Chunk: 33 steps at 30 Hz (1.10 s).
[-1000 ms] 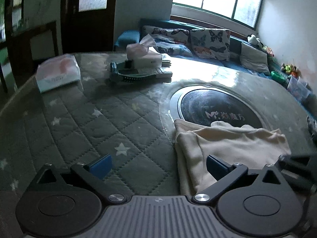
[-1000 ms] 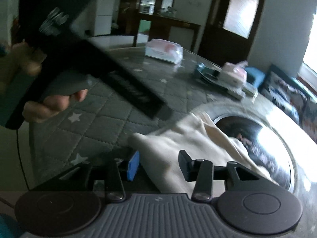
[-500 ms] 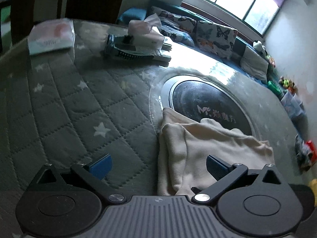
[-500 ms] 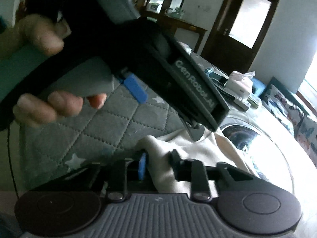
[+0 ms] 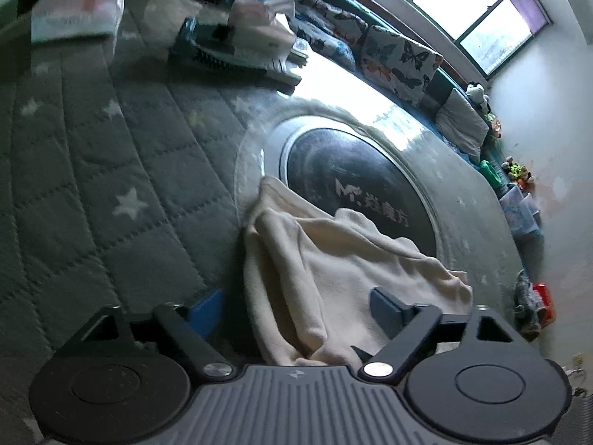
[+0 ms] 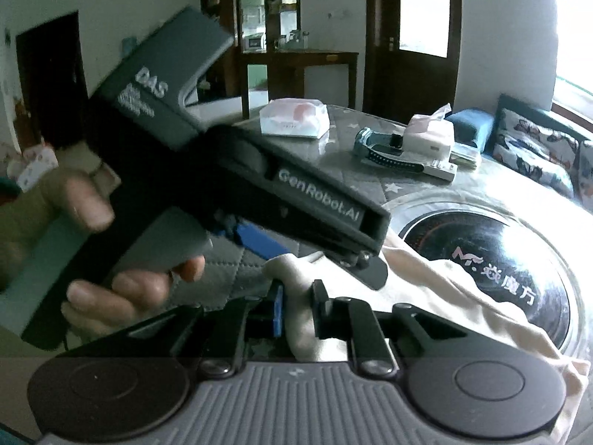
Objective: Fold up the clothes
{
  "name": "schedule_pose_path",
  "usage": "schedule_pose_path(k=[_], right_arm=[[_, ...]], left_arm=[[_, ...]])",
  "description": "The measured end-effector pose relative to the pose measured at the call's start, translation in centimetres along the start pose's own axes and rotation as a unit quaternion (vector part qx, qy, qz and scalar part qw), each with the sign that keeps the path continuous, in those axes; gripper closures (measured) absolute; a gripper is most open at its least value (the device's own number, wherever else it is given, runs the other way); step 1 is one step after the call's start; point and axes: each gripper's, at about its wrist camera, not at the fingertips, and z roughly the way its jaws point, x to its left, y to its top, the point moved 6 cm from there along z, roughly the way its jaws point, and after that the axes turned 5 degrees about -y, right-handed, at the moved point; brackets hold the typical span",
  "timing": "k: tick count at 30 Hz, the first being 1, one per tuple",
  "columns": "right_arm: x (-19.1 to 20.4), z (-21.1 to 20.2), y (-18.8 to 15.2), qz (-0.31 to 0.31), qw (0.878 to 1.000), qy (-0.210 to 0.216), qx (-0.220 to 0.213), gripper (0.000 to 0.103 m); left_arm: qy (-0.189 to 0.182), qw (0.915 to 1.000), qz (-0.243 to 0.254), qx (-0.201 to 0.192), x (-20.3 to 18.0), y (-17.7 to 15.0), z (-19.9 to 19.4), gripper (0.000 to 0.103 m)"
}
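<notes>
Cream fleece garment (image 5: 344, 259) is lying bunched on the grey quilted star-print table cover (image 5: 111, 170), its far edge overlapping the round black glass hotplate (image 5: 355, 185). Right gripper (image 6: 298, 307) is pinching a fold of this cloth between nearly closed fingers. Left gripper (image 5: 296, 306) is hovering spread wide over the near edge, gripping nothing. Beyond, a pink tissue box (image 6: 431, 131) is sitting.

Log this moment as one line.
task: fold clothes | right gripper: shut on cloth | left gripper: open over cloth | table: tissue box
</notes>
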Motion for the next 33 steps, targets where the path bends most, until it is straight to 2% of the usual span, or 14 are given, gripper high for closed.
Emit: schedule_pose_path(k=[4,7,9,12,15,23,29,33], right_arm=[[-0.6,-0.5,0.3,0.011,1.0,0.003,-0.009,0.09],[-0.5,-0.7,0.5,0.015,1.0,0.006,-0.016,0.09],[-0.3,-0.9,0.4,0.014,1.0,0.007,-0.017,0.09],[-0.2,-1.0,0.2,0.018,1.0,0.008,-0.017,0.09],[-0.3,-0.7,0.0,0.019,1.0,0.008,-0.013,0.09],[-1.5,-1.8,-0.7,0.033,0.999,-0.001,-0.011,0.085],[-5.3,-3.2,-1.6,0.068,0.996,-0.057,-0.012,0.081],[-8.9,-3.9,-2.9,0.108,0.989,-0.104,-0.005,0.074]], left_arm=[[-0.008,0.9999,-0.008,0.0,-0.3,0.0,0.2,0.027],[-0.008,0.9999,-0.014,-0.001,-0.4,0.0,0.3,0.042],[-0.01,0.9998,-0.019,-0.001,-0.3,0.0,0.4,0.062],[-0.02,0.9993,-0.031,0.004,-0.1,-0.2,0.8,0.073],[-0.01,0.9997,-0.02,0.0,-0.2,-0.2,1.0,0.08],[0.0,0.9999,-0.014,-0.007,-0.2,-0.3,0.9,0.082],[0.013,0.9998,0.003,-0.013,-0.4,-0.4,0.9,0.082],[0.019,0.9996,0.012,-0.015,-0.6,-0.5,0.9,0.082]])
